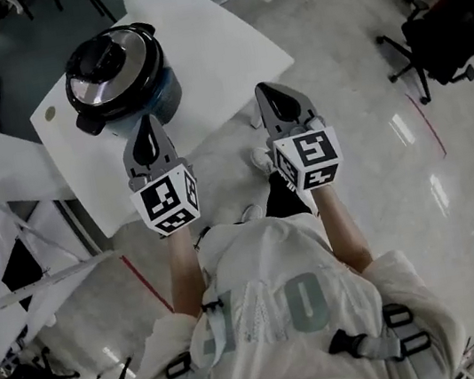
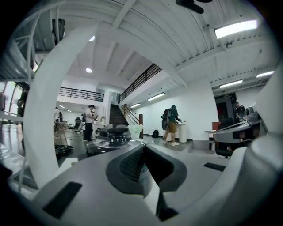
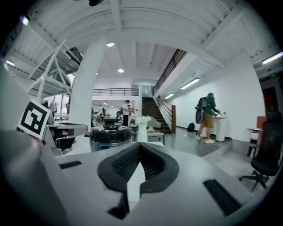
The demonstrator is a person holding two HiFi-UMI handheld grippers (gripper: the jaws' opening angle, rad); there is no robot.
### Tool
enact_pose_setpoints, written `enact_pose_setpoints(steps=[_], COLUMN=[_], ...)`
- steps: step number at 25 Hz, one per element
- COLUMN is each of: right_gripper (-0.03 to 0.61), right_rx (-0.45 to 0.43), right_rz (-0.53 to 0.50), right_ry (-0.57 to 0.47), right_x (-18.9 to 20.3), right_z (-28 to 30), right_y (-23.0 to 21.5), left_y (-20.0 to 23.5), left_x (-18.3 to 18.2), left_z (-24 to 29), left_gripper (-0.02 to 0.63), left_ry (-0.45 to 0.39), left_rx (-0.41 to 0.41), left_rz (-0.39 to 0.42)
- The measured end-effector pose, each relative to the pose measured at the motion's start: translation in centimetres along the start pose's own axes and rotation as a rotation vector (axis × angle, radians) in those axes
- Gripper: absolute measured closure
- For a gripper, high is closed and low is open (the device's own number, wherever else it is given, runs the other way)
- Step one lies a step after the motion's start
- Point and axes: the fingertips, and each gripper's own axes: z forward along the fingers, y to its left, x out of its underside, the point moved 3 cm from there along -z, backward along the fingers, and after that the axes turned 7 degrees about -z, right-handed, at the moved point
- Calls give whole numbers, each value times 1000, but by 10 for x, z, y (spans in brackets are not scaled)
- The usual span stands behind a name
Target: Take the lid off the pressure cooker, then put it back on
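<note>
A: Head view: pressure cooker (image 1: 116, 74) on the white surface (image 1: 223, 51), lid (image 1: 108, 62) seated. Left tool (image 1: 147, 120) and right tool (image 1: 262, 90) are near, not touching.
B: Left gripper view?
A: Left tool clenched, empty.
B: Right gripper view?
A: Right tool clenched, empty. Lid on: either not begun or already finished, cannot tell.

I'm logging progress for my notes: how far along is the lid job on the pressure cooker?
Done: nothing that shows. The lid sits on the pressure cooker on the white table.
In hand: nothing. The left gripper and right gripper are both shut and empty, held short of the cooker, touching nothing.
Left: seemingly everything, lifting the lid off and putting it back on.
</note>
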Motion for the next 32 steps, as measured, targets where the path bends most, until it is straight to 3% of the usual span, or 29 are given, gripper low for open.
enact_pose_setpoints(steps=[4,10,15,25,32], right_gripper=[571,571,571,571,569], right_rx=[-205,-425,-577,-753,-817], right_rz=[-41,-75,-100,-117,-95], right_ry=[-36,-52,-84,-131,-125], right_x=[-18,-31,-46,-56,-53], right_z=[63,136,180,222,241], right_y=[28,48,47,19,5], left_y=[42,76,77,50,40], left_x=[-7,-11,-22,-25,-25], left_z=[-9,-10,4,31,29], left_gripper=[595,595,595,594,594], left_ry=[-11,-25,-66,-106,-124], left_rx=[-186,-396,-534,-719,-784], left_rz=[-11,-23,-54,-89,-92])
